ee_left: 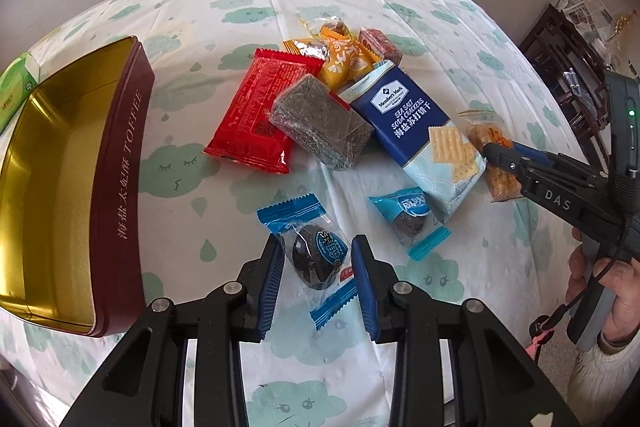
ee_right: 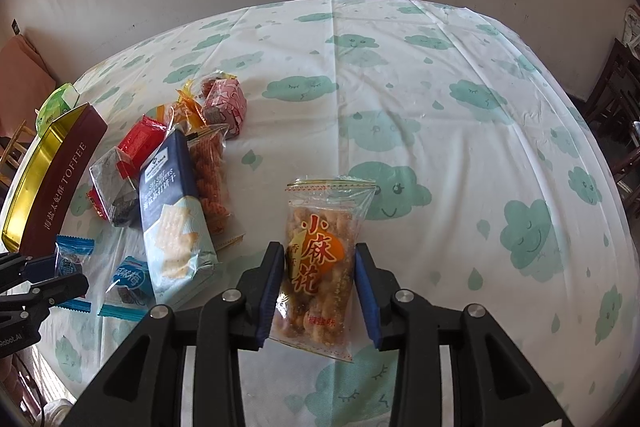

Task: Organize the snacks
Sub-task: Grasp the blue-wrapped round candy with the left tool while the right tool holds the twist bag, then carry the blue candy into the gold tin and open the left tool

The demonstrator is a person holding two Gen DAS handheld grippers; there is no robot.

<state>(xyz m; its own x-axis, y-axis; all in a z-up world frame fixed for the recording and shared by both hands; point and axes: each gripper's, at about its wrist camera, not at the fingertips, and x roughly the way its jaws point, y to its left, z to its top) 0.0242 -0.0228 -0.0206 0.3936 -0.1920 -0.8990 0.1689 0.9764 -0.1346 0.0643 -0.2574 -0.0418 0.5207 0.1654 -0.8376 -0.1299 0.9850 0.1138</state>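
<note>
Left wrist view: toffee tin sits empty, snack pile to its right. Left gripper straddles a blue-wrapped plum candy, jaws apart; right gripper brackets the twist-snack bag, not yet clamped. Nothing packed yet.

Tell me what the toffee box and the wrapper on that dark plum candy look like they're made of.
The toffee box looks like metal tin: a mirror-like gold inside that reflects light, and a matte maroon printed outside. The plum candy wrapper looks like thin plastic film: clear and crinkly in the middle, with opaque blue serrated ends.
</note>
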